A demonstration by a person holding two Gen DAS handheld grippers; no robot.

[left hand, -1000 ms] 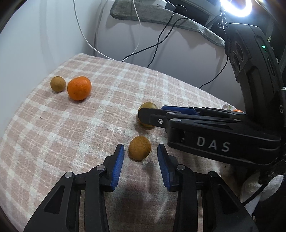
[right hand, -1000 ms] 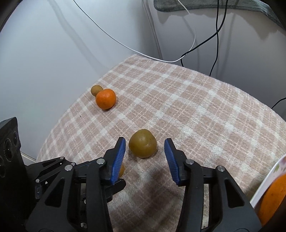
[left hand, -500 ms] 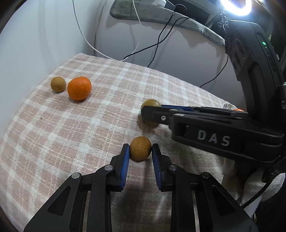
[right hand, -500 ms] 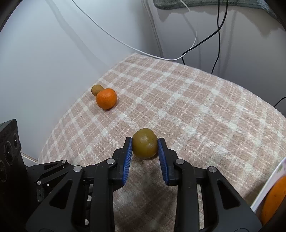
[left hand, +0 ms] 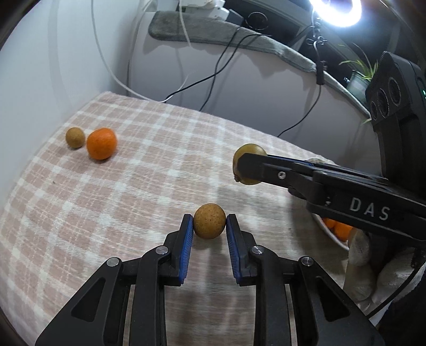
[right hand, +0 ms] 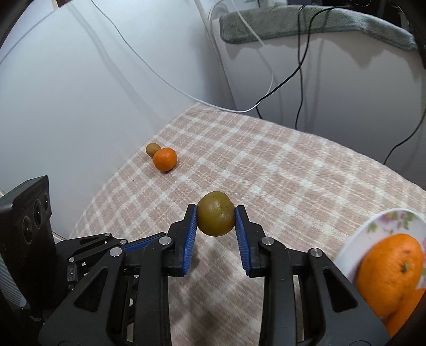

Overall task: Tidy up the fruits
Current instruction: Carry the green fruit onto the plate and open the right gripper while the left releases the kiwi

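Note:
My left gripper (left hand: 209, 226) is shut on a small speckled brown fruit (left hand: 209, 221), lifted just off the checked cloth (left hand: 149, 186). The right gripper (right hand: 216, 222) is shut on a larger olive-green fruit (right hand: 216, 217), held above the cloth; in the left wrist view that green fruit (left hand: 246, 167) pokes out past the right gripper's black finger. An orange mandarin (left hand: 102, 143) and a small brown fruit (left hand: 75, 137) lie side by side at the cloth's far left corner. They show again in the right wrist view as the mandarin (right hand: 165, 159) and small fruit (right hand: 153, 149).
A flowered white plate (right hand: 378, 226) with oranges (right hand: 390, 268) sits at the right edge of the cloth. Cables (left hand: 213, 74) hang down the wall behind the table. A grey cloth (left hand: 239, 37) drapes a shelf, and a ring light (left hand: 335, 13) glares at top right.
Both grippers closed from open onto their fruits a second ago. Since then both have lifted them off the cloth, the right one higher.

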